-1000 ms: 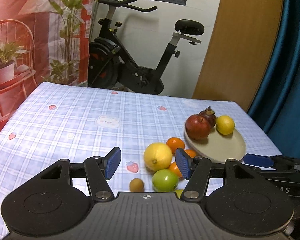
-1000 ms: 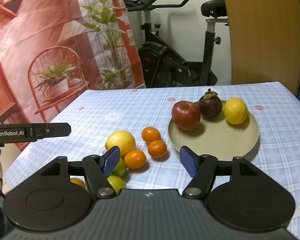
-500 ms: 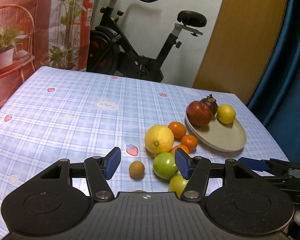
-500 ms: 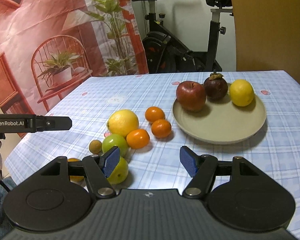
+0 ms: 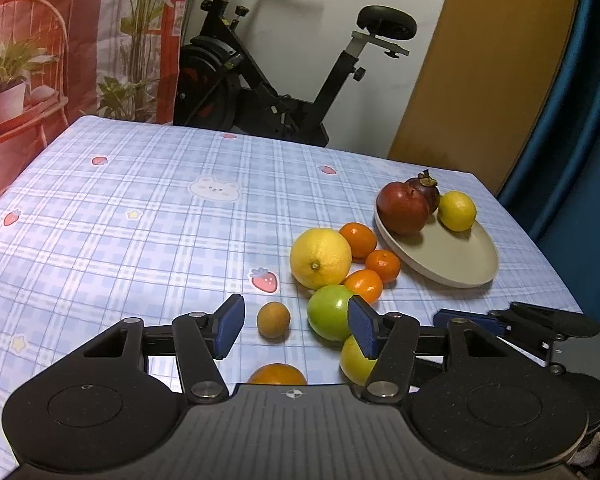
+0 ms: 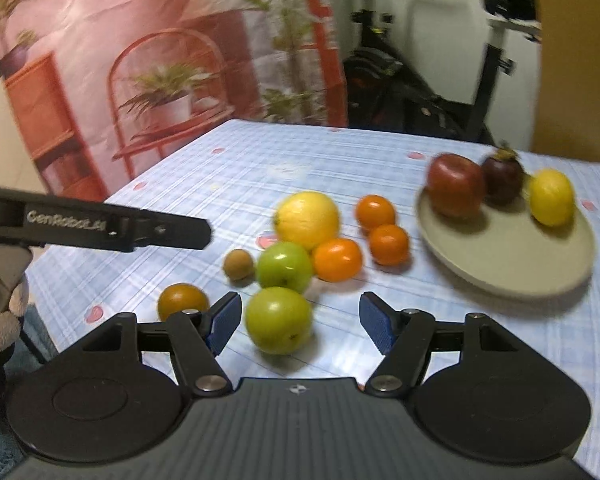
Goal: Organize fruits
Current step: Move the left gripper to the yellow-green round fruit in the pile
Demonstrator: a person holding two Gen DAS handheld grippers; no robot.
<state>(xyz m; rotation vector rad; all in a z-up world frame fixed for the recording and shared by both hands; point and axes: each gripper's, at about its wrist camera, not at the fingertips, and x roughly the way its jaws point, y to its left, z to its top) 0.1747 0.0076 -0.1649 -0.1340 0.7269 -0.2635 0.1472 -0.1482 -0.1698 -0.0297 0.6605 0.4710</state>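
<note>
Fruit lies in a loose group on the checked tablecloth [image 5: 140, 240]. From the left there is a dark orange fruit [image 6: 183, 301] near the table edge, then a small brown fruit [image 5: 273, 319], then two green apples, one [image 5: 329, 312] farther and one [image 6: 279, 320] nearer. Behind them sits a big yellow citrus [image 5: 321, 258], touching the farther green apple. To its right are three small oranges [image 5: 383, 265] close together. Further right stands the beige plate [image 5: 460, 264], which holds a red apple [image 5: 403, 208], a dark mangosteen [image 5: 424, 190] and a small lemon [image 5: 457, 211], all at its far side.

The left gripper [image 5: 296, 326] is wide apart and holds nothing; the small brown fruit shows between its blue pads. The right gripper [image 6: 302, 324] is also wide apart with nothing in it, and the nearer green apple lies between its pads, not touched. The right wrist view is blurred. An exercise bike [image 5: 268, 80] stands behind the table.
</note>
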